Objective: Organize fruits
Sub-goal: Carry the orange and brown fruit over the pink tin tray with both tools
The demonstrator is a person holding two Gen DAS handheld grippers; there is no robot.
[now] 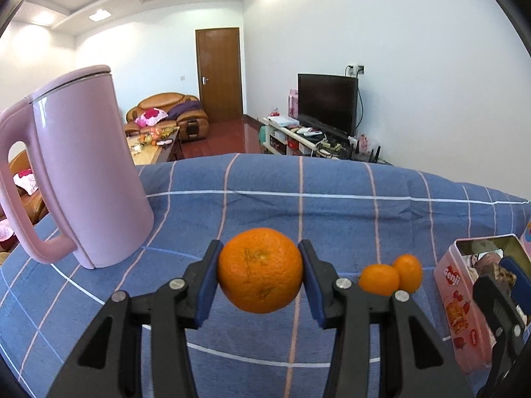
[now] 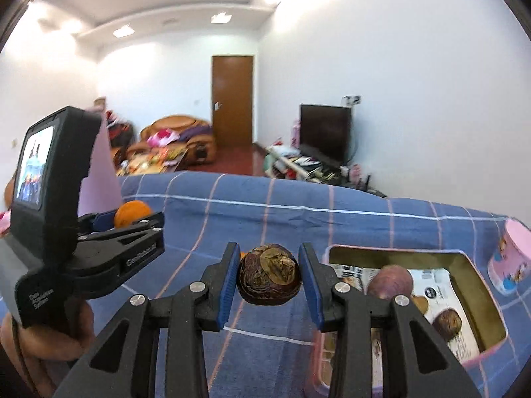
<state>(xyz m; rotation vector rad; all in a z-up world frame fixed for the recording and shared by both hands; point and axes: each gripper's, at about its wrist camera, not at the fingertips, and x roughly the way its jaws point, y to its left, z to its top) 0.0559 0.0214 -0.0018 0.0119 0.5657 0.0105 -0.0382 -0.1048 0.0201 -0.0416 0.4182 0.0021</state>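
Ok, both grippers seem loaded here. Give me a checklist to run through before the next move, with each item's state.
1. Left gripper shut on the orange, pads on both sides: ok.
2. Right gripper shut on the brown fruit: ok.
3. Tin open on top, free space inside beside the purple fruit: ok.
4. Two small oranges still loose on the cloth: not ok.
5. Kettle upright, clear of both grippers: ok.
6. Where the orange should go: cannot tell.
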